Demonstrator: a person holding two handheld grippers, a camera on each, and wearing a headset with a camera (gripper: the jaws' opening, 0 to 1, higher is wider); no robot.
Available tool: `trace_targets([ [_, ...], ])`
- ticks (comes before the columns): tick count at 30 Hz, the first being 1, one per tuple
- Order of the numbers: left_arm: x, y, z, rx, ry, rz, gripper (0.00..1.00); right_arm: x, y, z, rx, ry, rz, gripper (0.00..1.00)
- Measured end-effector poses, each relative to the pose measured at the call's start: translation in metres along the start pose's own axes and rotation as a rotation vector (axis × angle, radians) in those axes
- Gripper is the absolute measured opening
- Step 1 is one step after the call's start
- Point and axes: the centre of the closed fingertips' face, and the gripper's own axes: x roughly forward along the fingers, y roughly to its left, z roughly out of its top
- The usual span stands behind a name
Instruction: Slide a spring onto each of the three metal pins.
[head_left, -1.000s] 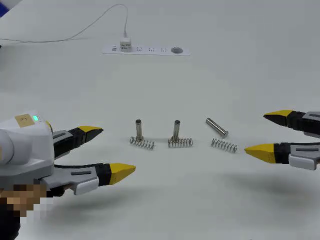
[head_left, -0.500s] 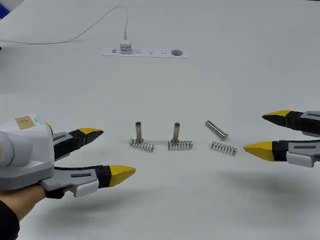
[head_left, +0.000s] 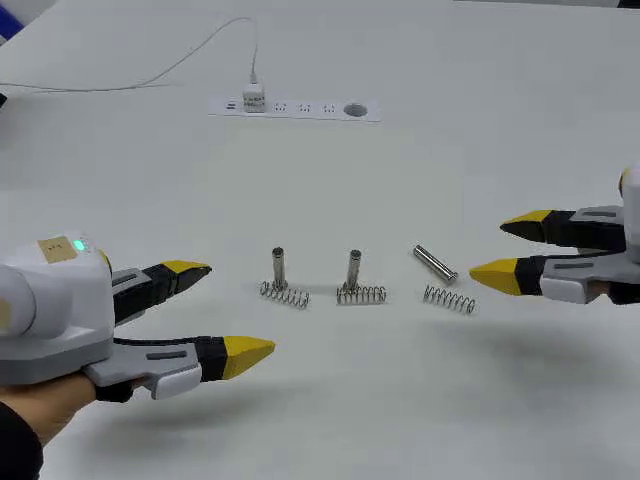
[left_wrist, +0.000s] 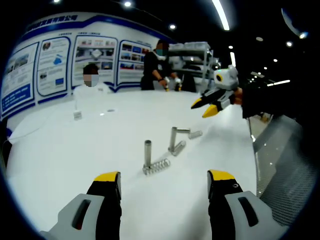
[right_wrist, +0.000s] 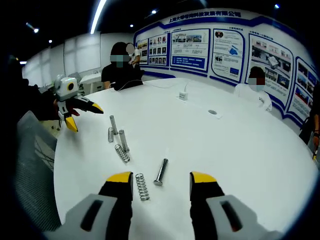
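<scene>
Two steel pins (head_left: 278, 267) (head_left: 354, 268) stand upright on the white table; a third pin (head_left: 434, 262) lies flat to their right. A loose spring lies in front of each: left spring (head_left: 284, 294), middle spring (head_left: 361, 295), right spring (head_left: 448, 299). My left gripper (head_left: 225, 308) hovers open left of the row, holding nothing. My right gripper (head_left: 490, 250) is open just right of the lying pin. In the right gripper view the lying pin (right_wrist: 160, 172) and its spring (right_wrist: 140, 186) sit just ahead of the open jaws (right_wrist: 161, 178). In the left gripper view the nearest pin (left_wrist: 148, 152) stands beyond the open jaws (left_wrist: 164, 177).
A white power strip (head_left: 295, 107) with a plugged charger and cable lies at the far side of the table. Several people stand or sit around the table's far edge (right_wrist: 120, 70). The table edge (left_wrist: 252, 150) drops off near the right gripper.
My right gripper has moved left, closer to the lying pin and its spring. The left gripper has barely shifted. Pins and springs stay where they were.
</scene>
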Motion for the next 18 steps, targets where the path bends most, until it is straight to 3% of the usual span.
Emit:
trace_targets([
  [7, 0.002, -0.003, -0.001, 0.001, 0.004, -0.009, 0.71, 0.014, -0.003, 0.007, 0.006, 0.036, -0.021, 0.39],
  [18, 0.001, 0.000, -0.003, -0.002, 0.005, -0.002, 0.71, 0.041, 0.000, 0.004, 0.022, 0.113, -0.026, 0.28],
])
